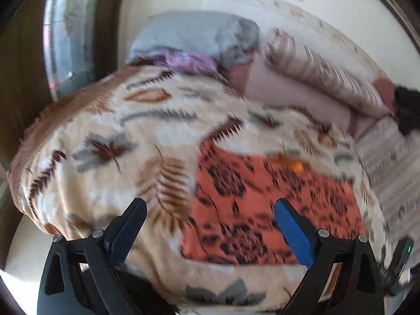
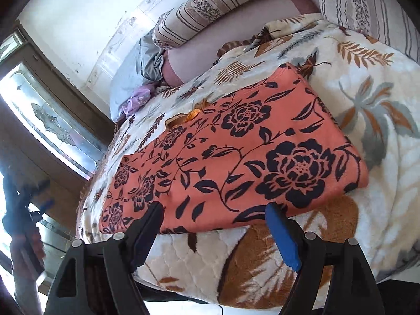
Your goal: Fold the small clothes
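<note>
Bed with leaf-print blanket (image 2: 367, 120); folded orange floral garment (image 2: 236, 152) lies flat on it. My left hand-held gripper (image 1: 210, 212) and right hand-held gripper (image 2: 215, 215) both gape wide, empty, above garment.

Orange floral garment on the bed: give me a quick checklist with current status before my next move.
1. Left gripper open, nothing held: ok.
2. Right gripper open, nothing held: ok.
3. Orange floral garment lies flat in a folded rectangle on the blanket: ok.
4. Edges squared: near edge neat, far edge shows an orange trim sticking out: not ok.
5. Layers underneath aligned: cannot tell.
</note>
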The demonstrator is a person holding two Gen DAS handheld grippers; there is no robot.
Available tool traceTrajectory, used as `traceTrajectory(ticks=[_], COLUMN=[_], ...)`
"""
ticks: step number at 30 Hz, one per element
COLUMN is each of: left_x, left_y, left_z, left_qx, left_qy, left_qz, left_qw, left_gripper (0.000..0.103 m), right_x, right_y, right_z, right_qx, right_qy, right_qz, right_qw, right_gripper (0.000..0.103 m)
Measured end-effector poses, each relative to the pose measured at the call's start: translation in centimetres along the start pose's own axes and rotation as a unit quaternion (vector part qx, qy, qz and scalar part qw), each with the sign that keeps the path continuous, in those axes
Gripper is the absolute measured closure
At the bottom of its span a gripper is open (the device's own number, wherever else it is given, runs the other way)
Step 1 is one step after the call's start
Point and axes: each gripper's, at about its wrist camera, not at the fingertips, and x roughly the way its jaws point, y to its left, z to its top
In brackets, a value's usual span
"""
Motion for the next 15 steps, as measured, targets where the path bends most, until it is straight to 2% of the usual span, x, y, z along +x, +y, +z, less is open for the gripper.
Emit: traceTrajectory(ticks=[2,4,8,11,15], left_x=[1.3,1.7,1.4,1.1,0.8], left_y=[-3.3,-6.2,-10.1,-10.3,-9.6], left_z=[-3.4,-5.4,-7.3,-7.1,-7.1], left_qx=[0.034,0.071,0.129,0.142,0.13], left_qy=[0.025,0.031,0.029,0.031,0.034], left_qz=[-0.033,-0.055,-0.077,-0.084,-0.076], left_qw=[0.9986,0.9955,0.9883,0.9859,0.988], left_gripper=[0.005,0.005,0.005,0.005,0.005], right_x=[-0.5,-0.8,-0.7,-0.5,-0.7], right_y=[-0.1,-0.1,-0.2,0.1,0.2], right_z=[-0.4,-0.8,-1.1,-1.2,-1.1], right_qx=[-0.006,-0.01,-0.014,-0.025,-0.028], right_qy=[-0.007,-0.011,-0.014,-0.014,-0.019], right_qz=[-0.003,-0.011,-0.019,-0.027,-0.026], right_qw=[1.0,1.0,1.0,0.999,0.999], right_gripper=[0.021,0.021,0.021,0.021,0.021])
